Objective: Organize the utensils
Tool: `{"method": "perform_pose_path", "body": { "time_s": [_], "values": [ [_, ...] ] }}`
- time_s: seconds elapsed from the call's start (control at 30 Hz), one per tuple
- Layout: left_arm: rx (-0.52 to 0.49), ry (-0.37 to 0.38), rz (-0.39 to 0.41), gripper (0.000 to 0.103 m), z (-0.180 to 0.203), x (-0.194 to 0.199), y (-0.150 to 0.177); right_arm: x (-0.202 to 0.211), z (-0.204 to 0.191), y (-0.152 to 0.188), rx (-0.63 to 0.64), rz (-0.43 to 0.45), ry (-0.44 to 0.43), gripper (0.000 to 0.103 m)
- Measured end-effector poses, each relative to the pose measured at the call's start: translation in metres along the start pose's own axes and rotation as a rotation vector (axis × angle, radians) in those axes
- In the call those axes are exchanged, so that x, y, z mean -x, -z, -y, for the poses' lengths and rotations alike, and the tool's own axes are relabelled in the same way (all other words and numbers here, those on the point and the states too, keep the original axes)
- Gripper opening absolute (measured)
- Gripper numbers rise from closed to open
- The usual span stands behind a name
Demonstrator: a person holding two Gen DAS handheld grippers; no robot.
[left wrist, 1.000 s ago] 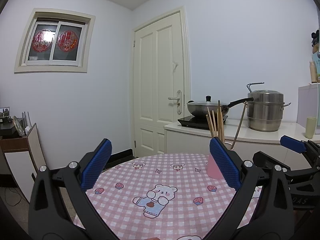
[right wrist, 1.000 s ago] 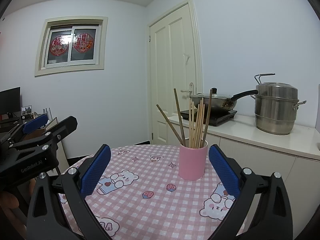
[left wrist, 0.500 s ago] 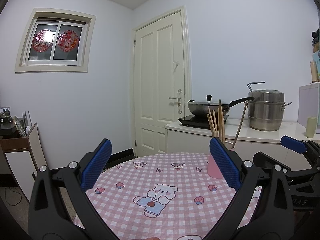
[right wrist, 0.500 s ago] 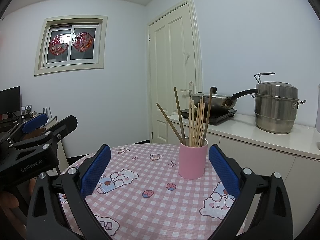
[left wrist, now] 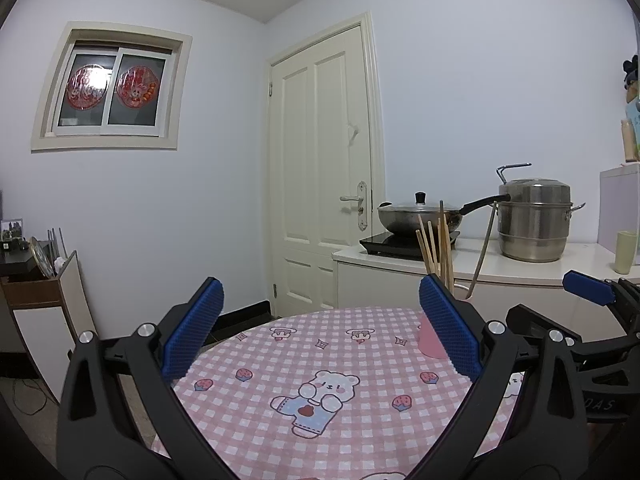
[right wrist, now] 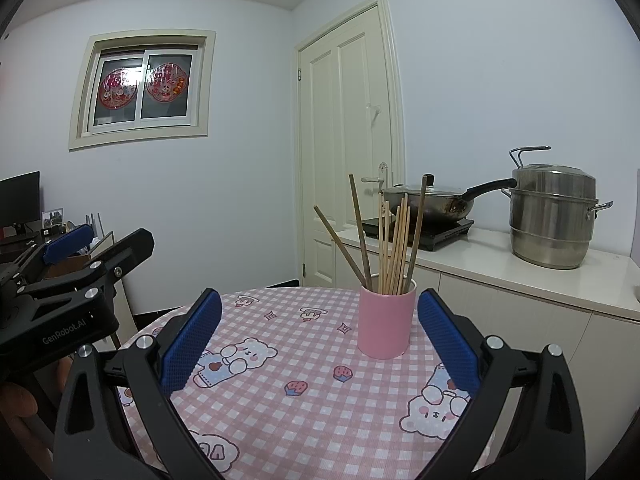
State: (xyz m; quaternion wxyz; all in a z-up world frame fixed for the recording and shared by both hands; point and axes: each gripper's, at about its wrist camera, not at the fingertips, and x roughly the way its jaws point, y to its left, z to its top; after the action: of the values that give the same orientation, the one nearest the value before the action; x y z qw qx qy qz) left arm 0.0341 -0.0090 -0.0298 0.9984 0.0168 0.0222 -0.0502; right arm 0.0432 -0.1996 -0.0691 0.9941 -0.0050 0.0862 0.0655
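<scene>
- The left tool (left wrist: 320, 320) hovers over the round tabletop (left wrist: 280, 392), its blue-padded fingers (left wrist: 194, 328) spread wide with nothing between them.
- The right tool (right wrist: 320, 328) also hangs above the tabletop, fingers (right wrist: 192, 340) spread apart and holding nothing.
- A pink cup (right wrist: 385, 322) stands upright on the pink checked cloth toward the far right edge of the tabletop, seen between the right tool's fingers and nearer the right-hand one, without touching it.
- In the left wrist view most of the pink cup (left wrist: 430, 340) is hidden behind that tool's right finger.
- A bundle of chopsticks (right wrist: 394, 248) stands in the cup; the pale ones are bunched nearly upright, while the darker ones lean outward to the left and right.
- The cloth around the cup carries only its printed bears and strawberries.
- In the right wrist view the left tool (right wrist: 60, 276) shows at the left edge, beyond the tabletop's left side, with part of a hand (right wrist: 16, 404) under it.
- In the left wrist view the right tool (left wrist: 592, 320) shows at the right edge, just beyond the cup.
- Behind the tabletop a white counter (right wrist: 520, 276) carries a lidded wok (right wrist: 428, 202) on a black cooktop (right wrist: 424, 230) and a steel steamer pot (right wrist: 552, 216).
- A closed white door (left wrist: 320, 168) stands left of the counter.
</scene>
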Motion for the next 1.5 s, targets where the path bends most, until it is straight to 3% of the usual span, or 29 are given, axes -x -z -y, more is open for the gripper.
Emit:
{"method": "perform_pose_path", "body": {
  "time_s": [1.5],
  "values": [
    [-0.031, -0.019, 0.004, 0.096, 0.0070, 0.0006, 0.0017, -0.0015, -0.0019, 0.0048, 0.002, -0.020, -0.001, 0.095]
  ]
}}
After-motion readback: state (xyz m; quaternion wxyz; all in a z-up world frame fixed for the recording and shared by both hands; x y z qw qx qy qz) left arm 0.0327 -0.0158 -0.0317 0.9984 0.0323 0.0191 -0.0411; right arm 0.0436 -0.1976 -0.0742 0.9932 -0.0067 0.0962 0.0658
